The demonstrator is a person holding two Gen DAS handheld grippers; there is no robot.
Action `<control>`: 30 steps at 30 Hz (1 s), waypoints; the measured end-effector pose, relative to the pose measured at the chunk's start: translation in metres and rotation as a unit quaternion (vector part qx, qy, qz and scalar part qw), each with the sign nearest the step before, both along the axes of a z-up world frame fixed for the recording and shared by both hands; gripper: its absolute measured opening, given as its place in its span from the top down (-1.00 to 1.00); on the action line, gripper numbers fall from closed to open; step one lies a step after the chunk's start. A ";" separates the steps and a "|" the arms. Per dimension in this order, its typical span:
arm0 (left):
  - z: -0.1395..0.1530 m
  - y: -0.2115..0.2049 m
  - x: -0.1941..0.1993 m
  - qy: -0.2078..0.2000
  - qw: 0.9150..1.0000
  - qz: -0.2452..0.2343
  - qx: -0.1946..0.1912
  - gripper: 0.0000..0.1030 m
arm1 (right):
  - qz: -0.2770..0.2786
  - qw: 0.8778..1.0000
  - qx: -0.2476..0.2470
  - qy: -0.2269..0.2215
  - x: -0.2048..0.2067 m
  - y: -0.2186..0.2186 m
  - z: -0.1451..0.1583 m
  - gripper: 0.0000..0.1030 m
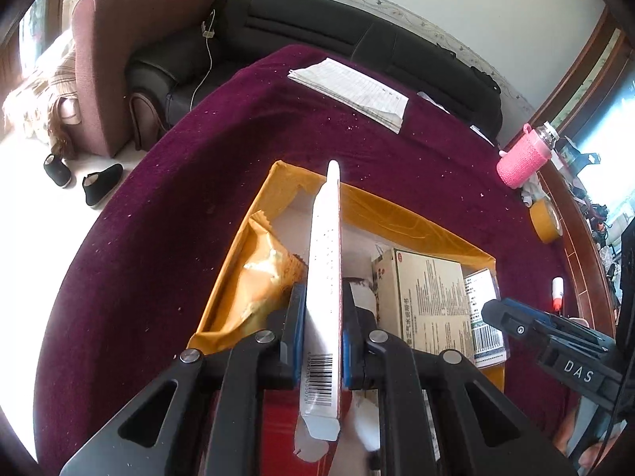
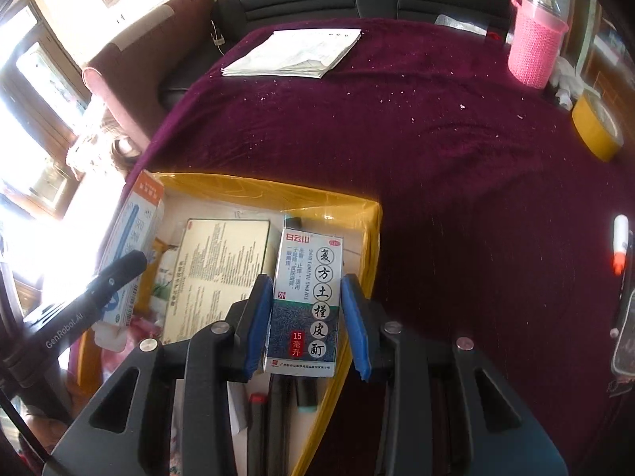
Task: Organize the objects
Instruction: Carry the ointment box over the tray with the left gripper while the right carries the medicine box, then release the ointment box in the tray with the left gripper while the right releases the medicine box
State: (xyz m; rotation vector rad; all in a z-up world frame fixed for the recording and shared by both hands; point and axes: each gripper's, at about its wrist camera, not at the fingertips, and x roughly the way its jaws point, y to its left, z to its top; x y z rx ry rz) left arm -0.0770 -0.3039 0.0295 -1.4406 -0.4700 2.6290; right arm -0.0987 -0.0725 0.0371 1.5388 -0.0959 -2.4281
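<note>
My left gripper [image 1: 323,289] is shut on a long thin white carton [image 1: 323,246], seen edge-on with its barcode end toward the camera. It hangs over an open cardboard box [image 1: 397,214] edged in yellow tape. Inside lie a yellow snack packet [image 1: 262,273] and a beige medicine box [image 1: 428,297]. My right gripper [image 2: 307,281] is shut on a small white and blue medicine box [image 2: 305,297] with Chinese print, held upright above the cardboard box's [image 2: 278,188] right side. The right wrist view also shows the left gripper's finger [image 2: 127,265] against the long carton [image 2: 135,234] at the left.
The box sits on a table under a maroon cloth [image 1: 238,139]. On the cloth lie a stack of papers [image 1: 349,87], a pink knitted cup [image 1: 520,158], a yellow tape roll [image 1: 545,222] and a small white tube [image 1: 557,293]. A black sofa [image 1: 317,27] stands behind.
</note>
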 end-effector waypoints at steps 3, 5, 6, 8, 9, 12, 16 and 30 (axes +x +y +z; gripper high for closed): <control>-0.003 0.003 -0.004 0.000 1.000 -0.001 0.006 0.74 | -0.002 1.000 0.011 0.006 -0.002 -0.003 -0.003 0.34; -0.004 0.005 -0.003 0.002 1.000 -0.003 0.006 0.67 | 0.002 1.000 0.015 0.007 -0.001 -0.005 -0.005 0.33; -0.003 0.007 -0.002 0.004 1.000 -0.006 0.005 0.55 | 0.005 1.000 0.017 0.011 0.000 -0.006 -0.004 0.33; 0.000 0.012 0.000 0.008 1.000 -0.012 0.002 0.28 | 0.009 1.000 0.016 0.023 0.005 -0.006 0.001 0.33; 0.002 0.014 0.002 0.010 1.000 -0.015 0.000 0.09 | 0.010 0.999 0.016 0.031 0.009 -0.005 0.004 0.32; 0.015 0.023 0.015 0.031 0.999 -0.007 -0.028 -0.24 | 0.008 0.998 0.013 0.059 0.022 -0.001 0.019 0.22; 0.037 0.032 0.041 0.061 0.996 0.006 -0.069 -0.27 | 0.010 0.995 0.008 0.095 0.047 0.006 0.038 0.06; 0.102 0.038 0.159 0.180 0.967 0.105 -0.150 -0.46 | 0.026 0.990 0.002 0.140 0.131 0.021 0.049 -0.02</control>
